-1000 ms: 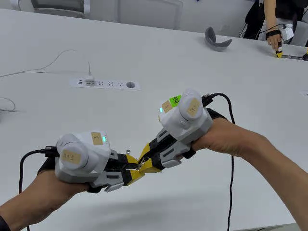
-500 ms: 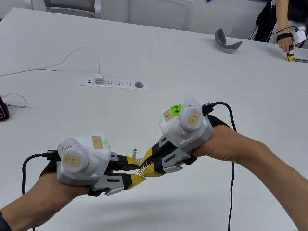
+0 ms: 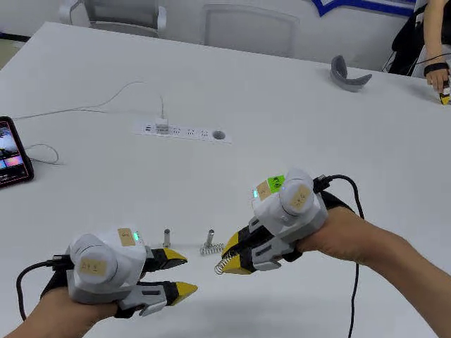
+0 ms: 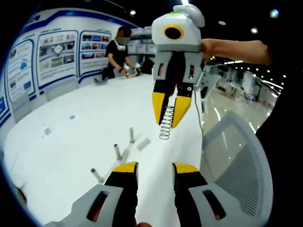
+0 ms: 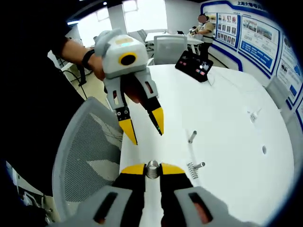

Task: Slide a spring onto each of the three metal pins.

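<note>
My right gripper [image 3: 236, 264] is shut on a small steel spring [image 3: 224, 264], holding it just above the white table [image 3: 282, 127]. In the right gripper view the spring [image 5: 152, 169] sits end-on between the yellow tips. My left gripper [image 3: 181, 274] stands open and empty to the left, a short gap away. Two upright metal pins [image 3: 167, 237] [image 3: 209, 237] stand between and beyond the grippers. Another spring [image 3: 210, 248] lies on the table at the right pin's foot. The left gripper view shows three pins [image 4: 117, 151], the loose spring [image 4: 143, 143] and the held spring [image 4: 165, 123].
A white power strip [image 3: 180, 132] with a plugged cable lies further back. A phone [image 3: 10, 151] rests at the left edge, and a grey curved object [image 3: 350, 74] sits far right. A person works at the far corner. Grey chairs stand along the table's near side [image 5: 90, 156].
The two grippers were together at the spring and have drawn apart. The left gripper has let go and opened; the right keeps the spring. The head camera has tilted up.
</note>
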Demonstrator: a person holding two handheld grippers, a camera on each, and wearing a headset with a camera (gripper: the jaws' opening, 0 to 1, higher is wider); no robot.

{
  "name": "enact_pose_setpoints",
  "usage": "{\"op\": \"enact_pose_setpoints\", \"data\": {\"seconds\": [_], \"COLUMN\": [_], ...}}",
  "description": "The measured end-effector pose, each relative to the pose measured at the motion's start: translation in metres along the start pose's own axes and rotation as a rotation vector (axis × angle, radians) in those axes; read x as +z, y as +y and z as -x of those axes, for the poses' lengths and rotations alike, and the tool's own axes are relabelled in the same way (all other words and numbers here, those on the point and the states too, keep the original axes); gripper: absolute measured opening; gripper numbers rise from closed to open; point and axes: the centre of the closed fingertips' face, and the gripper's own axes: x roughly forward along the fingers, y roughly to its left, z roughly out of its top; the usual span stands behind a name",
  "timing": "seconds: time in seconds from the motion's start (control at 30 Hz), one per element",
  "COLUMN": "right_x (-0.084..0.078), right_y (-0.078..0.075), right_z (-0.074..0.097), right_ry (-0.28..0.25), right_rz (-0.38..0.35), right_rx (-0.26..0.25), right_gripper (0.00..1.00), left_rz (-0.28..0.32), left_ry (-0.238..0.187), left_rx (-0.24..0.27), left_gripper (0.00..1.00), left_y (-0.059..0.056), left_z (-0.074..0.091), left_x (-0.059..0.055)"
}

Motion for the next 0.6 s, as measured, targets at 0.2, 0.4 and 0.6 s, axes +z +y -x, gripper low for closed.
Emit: {"op": "enact_pose_setpoints", "data": {"seconds": [0.2, 0.4, 0.6], "right_x": [-0.004, -0.001, -0.006], "right_y": [-0.009, -0.019, -0.025], "right_z": [-0.007, -0.015, -0.027], "right_ry": [0.024, 0.026, 0.069], "right_rz": [-0.006, -0.03, 0.002], "right_rx": [-0.006, -0.008, 0.005], "right_gripper": [0.12, 0.12, 0.12], "left_rz": [0.039, 0.061, 0.115], "left_ry": [0.012, 0.024, 0.019], "left_rx": [0.083, 0.156, 0.213], "left_gripper": [0.36, 0.4, 0.44], "left_y": [0.019, 0.037, 0.05], "left_z": [0.013, 0.027, 0.04], "left_x": [-0.013, -0.026, -0.04]}}
